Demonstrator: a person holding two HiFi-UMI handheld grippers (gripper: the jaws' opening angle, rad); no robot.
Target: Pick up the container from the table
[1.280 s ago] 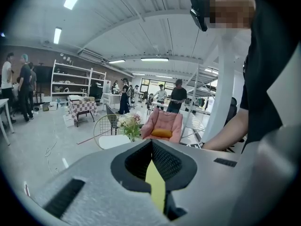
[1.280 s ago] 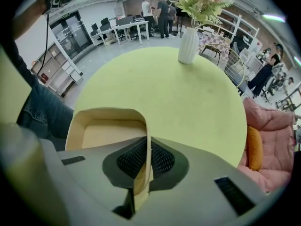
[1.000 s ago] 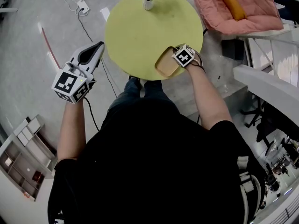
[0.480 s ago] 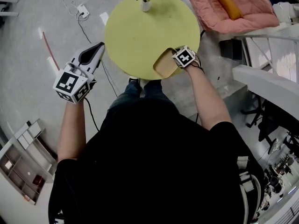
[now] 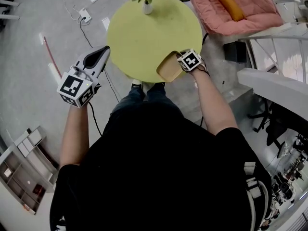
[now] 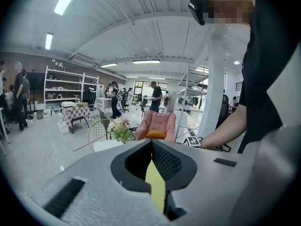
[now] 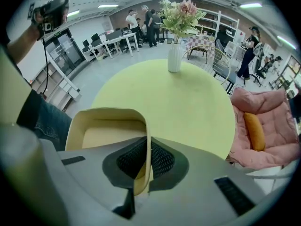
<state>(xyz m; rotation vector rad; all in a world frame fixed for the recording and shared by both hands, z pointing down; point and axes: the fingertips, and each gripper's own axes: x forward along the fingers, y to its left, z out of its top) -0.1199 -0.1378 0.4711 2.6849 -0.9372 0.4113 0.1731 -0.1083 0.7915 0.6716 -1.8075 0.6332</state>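
Looking steeply down, you stand at the near rim of a round yellow-green bench (image 5: 144,32). Your right tongs (image 5: 177,62) point steeply down at that rim and are closed on the container (image 5: 167,67), a shallow cream-coloured tray with rounded corners. In the right gripper view, one upright side wall of the container runs straight between the two dark ribbed pads (image 7: 162,160), which press it from both sides. The rest of the container spreads out to the left of the jaws. The container is at the bench's near edge, with its near corner out past the rim and above your jeans (image 5: 126,100). Whether its base touches the bench top cannot be told.

Your left tongs (image 5: 106,50) are held out to the left of the bench, apart from it, over the grey floor (image 5: 29,42), with their tips aimed toward the bench's rim. Their jaws meet at the tips with nothing gripped. A thin yellow-green sliver shows through the slot behind the tips.

A white vase (image 5: 147,6) holding a leafy plant stands at the far edge of the bench, well apart from the container. Beyond the bench on the right is a pink padded chair (image 5: 250,13) with an orange cushion (image 5: 230,4) lying on it.
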